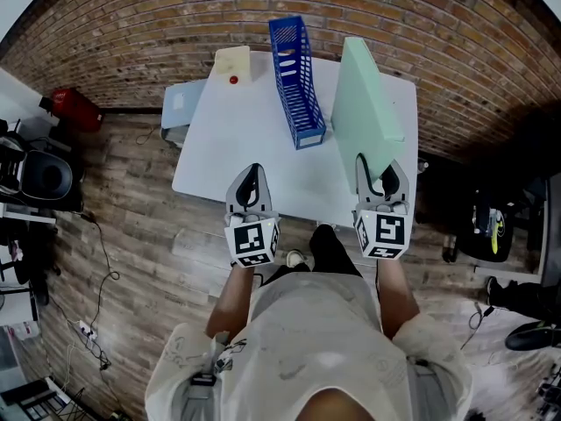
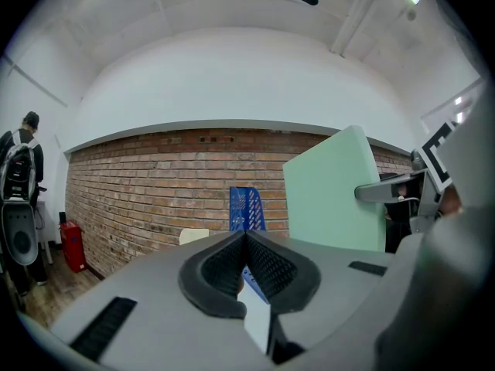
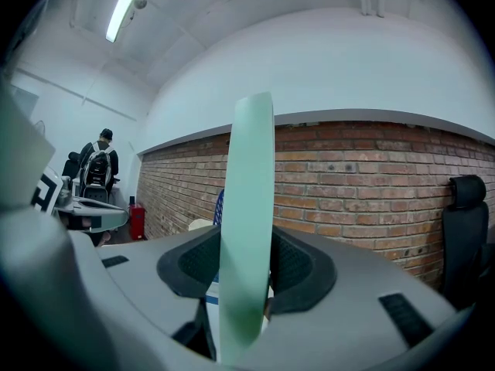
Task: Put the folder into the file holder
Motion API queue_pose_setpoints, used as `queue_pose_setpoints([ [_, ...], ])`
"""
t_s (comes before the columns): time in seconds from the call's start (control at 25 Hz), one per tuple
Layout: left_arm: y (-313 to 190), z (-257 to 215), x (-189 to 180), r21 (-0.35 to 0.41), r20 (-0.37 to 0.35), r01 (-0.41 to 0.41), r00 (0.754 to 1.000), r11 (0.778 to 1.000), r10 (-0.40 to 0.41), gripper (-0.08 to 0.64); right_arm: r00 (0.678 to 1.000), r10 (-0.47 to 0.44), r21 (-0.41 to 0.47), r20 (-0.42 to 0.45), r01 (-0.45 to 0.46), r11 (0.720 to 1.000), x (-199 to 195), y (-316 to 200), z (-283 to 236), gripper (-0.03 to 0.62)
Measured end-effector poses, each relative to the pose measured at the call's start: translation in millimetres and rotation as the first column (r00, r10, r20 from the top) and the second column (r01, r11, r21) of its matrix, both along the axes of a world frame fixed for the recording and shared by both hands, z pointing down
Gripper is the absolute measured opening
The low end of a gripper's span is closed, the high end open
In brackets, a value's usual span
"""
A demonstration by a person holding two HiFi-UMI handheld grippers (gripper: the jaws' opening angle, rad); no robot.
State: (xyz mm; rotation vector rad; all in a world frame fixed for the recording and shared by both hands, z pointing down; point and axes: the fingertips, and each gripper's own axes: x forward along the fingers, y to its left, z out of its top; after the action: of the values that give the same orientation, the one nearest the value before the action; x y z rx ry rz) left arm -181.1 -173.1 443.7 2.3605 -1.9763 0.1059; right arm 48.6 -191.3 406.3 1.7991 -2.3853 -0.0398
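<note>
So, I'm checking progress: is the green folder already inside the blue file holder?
No, the green folder stands upright in the right tool, beside the blue file holder, not in it.

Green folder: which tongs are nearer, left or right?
Right. The right tongs clamp the green folder by its near edge; the left tongs sit apart, off to its left, empty.

- Folder (image 1: 366, 103): plain pale mint green.
- File holder (image 1: 296, 82): bright blue, its sides patterned with slanted slots.
- Table (image 1: 219, 156): white.
- Left tool (image 1: 248, 172) and right tool (image 1: 377, 169): grey bodies and black textured pads. Each cube bears black-and-white square markers.
- Wall (image 1: 131, 24): red-brown brick with pale mortar lines.
- Floor (image 1: 131, 226): grey-brown wood planks.
- Small round thing (image 1: 233, 80) on the table: red.
</note>
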Motion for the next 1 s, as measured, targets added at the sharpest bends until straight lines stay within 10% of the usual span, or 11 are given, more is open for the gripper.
queue_pose_setpoints([
  [1.0, 2, -7, -15, 0.019, -0.017, 0.035, 0.999, 0.999, -0.035, 0.012, 0.995, -0.089, 0.376, 0.056, 0.061, 0.925, -27, 0, -160, 0.186],
])
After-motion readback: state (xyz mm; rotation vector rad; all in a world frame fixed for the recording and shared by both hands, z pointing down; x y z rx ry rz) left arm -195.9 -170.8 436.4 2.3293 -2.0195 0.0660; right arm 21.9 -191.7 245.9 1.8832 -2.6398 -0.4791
